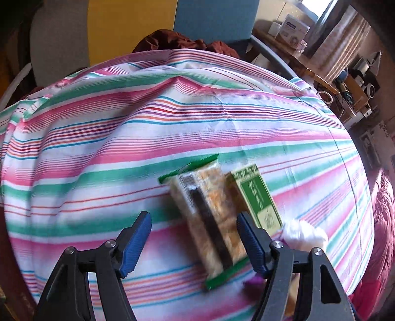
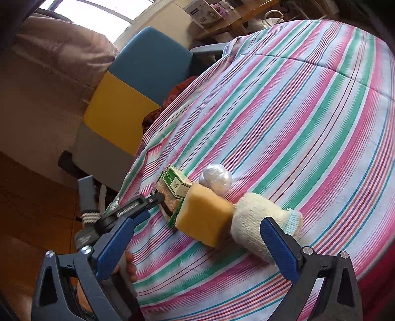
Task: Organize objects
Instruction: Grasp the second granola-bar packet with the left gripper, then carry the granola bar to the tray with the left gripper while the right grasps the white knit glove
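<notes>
On the striped cloth lie a green-edged snack packet, a green box right of it and a white knit glove. My left gripper is open, its blue fingers on either side of the packet's near half, not closed on it. In the right wrist view a yellow sponge, the glove, a shiny silver ball, the box and the packet sit in a row. My right gripper is open and empty, just before the sponge and glove.
Chairs with yellow and blue backs stand beyond the table's far edge, a red-brown cloth on one seat. A cluttered wooden shelf is at the right. The left gripper's body shows beside the packet. A purple bit lies under the left gripper.
</notes>
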Motion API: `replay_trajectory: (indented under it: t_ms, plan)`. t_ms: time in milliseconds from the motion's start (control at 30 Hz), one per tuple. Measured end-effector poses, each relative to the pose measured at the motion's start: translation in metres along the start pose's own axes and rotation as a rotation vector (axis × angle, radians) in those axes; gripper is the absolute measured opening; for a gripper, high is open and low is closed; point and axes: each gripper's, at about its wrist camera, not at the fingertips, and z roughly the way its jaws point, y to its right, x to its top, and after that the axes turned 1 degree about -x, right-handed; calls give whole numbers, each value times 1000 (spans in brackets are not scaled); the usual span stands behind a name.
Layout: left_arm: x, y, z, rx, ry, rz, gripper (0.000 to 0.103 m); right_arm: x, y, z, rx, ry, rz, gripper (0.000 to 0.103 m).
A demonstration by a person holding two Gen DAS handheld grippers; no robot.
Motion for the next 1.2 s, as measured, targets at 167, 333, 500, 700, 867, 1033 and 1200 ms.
replay_trajectory:
  t_ms: [167, 333, 500, 700, 867, 1033, 1200]
  plan:
    - [8, 5, 10, 29, 8, 10, 74, 0, 2, 3, 4, -9, 14, 103]
    - [-5, 22, 14, 115, 30, 180, 76, 2, 3, 1, -10, 2, 18, 103]
    - [-29, 2, -8, 111, 61, 201, 45, 3, 7, -1, -27, 14, 26, 103]
    - [-84, -27, -39, 78, 96, 227, 45, 6, 11, -3, -51, 32, 45, 103]
    - [-132, -34, -59, 45, 128, 240, 45, 8, 15, -7, -66, 56, 60, 103]
    - [-177, -40, -77, 14, 167, 261, 45, 9, 14, -9, -54, 67, 57, 103]
    - [-202, -42, -85, -3, 204, 283, 45, 8, 9, -7, -66, 60, 24, 103]
